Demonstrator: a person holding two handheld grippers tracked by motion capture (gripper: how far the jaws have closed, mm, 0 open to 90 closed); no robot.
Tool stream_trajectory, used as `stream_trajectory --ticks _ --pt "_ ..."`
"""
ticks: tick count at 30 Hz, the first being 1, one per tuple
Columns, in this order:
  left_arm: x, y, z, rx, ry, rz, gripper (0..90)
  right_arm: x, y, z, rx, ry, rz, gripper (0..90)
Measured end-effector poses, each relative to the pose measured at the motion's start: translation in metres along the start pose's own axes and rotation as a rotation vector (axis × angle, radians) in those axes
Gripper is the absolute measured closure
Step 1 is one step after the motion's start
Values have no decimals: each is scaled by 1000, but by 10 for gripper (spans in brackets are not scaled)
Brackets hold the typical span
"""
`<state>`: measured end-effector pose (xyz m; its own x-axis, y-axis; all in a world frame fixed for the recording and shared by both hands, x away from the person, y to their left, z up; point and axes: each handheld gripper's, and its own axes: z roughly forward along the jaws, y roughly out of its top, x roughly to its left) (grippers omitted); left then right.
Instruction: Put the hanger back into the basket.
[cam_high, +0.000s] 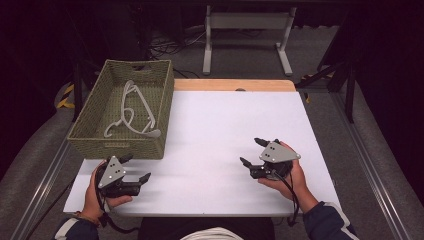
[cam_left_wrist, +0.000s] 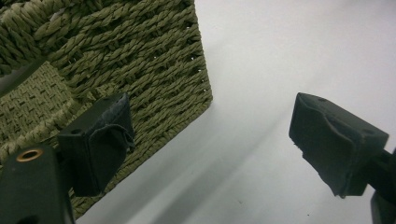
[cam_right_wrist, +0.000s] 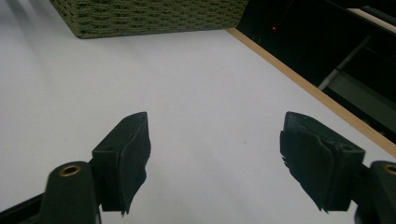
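A green woven basket (cam_high: 122, 111) stands at the table's far left, and a white thin-framed object like a pair of glasses (cam_high: 131, 111) lies inside it. My left gripper (cam_high: 137, 167) is held in a hand just in front of the basket's near right corner, jaws open and empty. In the left gripper view the left gripper (cam_left_wrist: 210, 109) spreads wide, with the basket (cam_left_wrist: 116, 56) corner close behind its left finger. My right gripper (cam_high: 251, 151) is open over the bare white table, right of centre. In the right gripper view the right gripper (cam_right_wrist: 215, 121) holds nothing, and the basket (cam_right_wrist: 154, 16) is far off.
The white table top (cam_high: 215, 125) has a wooden strip (cam_high: 235, 85) along its far edge. Beyond it stand a white metal frame (cam_high: 247, 37) and cables on a dark floor. The wooden edge (cam_right_wrist: 308, 88) runs along the right in the right gripper view.
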<state>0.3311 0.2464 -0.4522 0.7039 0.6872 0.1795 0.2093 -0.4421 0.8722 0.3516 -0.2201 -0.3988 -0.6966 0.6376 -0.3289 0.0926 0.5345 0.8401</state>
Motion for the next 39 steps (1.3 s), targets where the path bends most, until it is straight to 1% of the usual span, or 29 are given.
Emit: stream_trajectory --ticks 3,4,5,8,17,26,31,33,34,36,39 --pt "0 0 0 1 -1 1 142 0 -4 -2 7 -4 2 245" --pt "0 0 0 3 3 7 142 0 -5 -2 10 -5 0 244" --pt "0 0 0 2 0 1 142 0 -7 -3 10 -9 -2 243" --pt "0 0 0 3 -1 1 142 -1 -10 -5 13 -14 -6 239" --pt "0 0 0 3 0 3 142 -2 -16 -9 17 -21 6 232" --pt "0 0 0 2 4 6 140 -2 -25 -13 21 -47 7 202" --pt "0 1 0 0 -2 0 138 -3 -35 -18 21 -67 32 176" --pt "0 1 1 -1 -3 -1 136 -3 -38 -19 22 -83 25 167" --pt "0 2 1 -2 -2 -2 134 -3 -41 -21 18 -87 29 159" --pt "0 2 1 -4 1 2 130 -4 -46 -23 11 -88 42 148" --pt "0 2 2 -5 1 1 124 -6 -53 -26 13 -98 64 132"
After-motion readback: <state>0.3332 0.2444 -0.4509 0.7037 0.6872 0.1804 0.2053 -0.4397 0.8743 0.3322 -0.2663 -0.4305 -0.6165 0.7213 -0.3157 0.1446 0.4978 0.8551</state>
